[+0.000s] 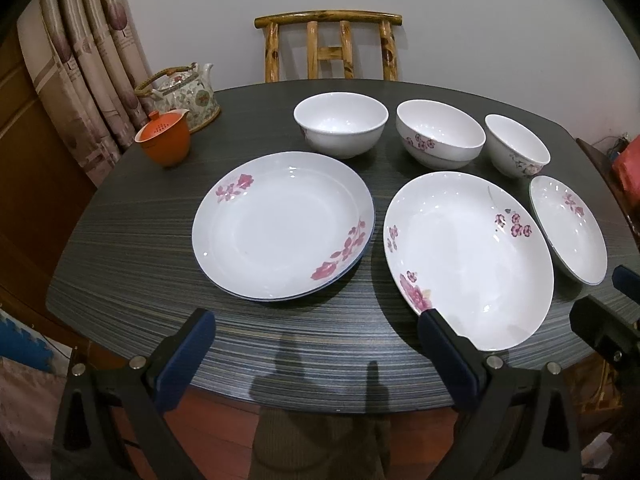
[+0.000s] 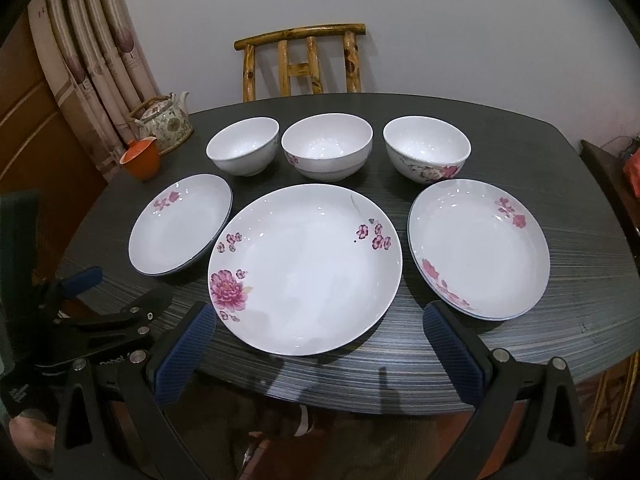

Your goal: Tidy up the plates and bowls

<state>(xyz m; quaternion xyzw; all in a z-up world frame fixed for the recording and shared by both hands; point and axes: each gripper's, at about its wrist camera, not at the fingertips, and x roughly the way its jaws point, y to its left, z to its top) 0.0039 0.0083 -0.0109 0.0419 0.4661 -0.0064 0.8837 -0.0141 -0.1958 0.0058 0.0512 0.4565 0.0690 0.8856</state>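
Three white flowered plates lie on the dark table: a left plate [image 1: 280,226] [image 2: 180,236], a large middle plate [image 1: 468,260] [image 2: 306,268] and a right plate [image 1: 568,230] [image 2: 480,256]. Behind them stand three white bowls: left [image 1: 341,124] [image 2: 243,146], middle [image 1: 440,134] [image 2: 327,147], right [image 1: 517,146] [image 2: 427,150]. My left gripper [image 1: 316,354] is open and empty above the table's near edge, in front of the left plate. My right gripper [image 2: 320,354] is open and empty in front of the middle plate. The left gripper also shows in the right wrist view [image 2: 116,292].
An orange lidded cup [image 1: 164,140] [image 2: 140,160] and a flowered teapot [image 1: 184,94] [image 2: 164,120] stand at the table's [image 1: 120,240] far left. A wooden chair [image 1: 328,46] stands behind the table by the wall. Curtains hang at the left.
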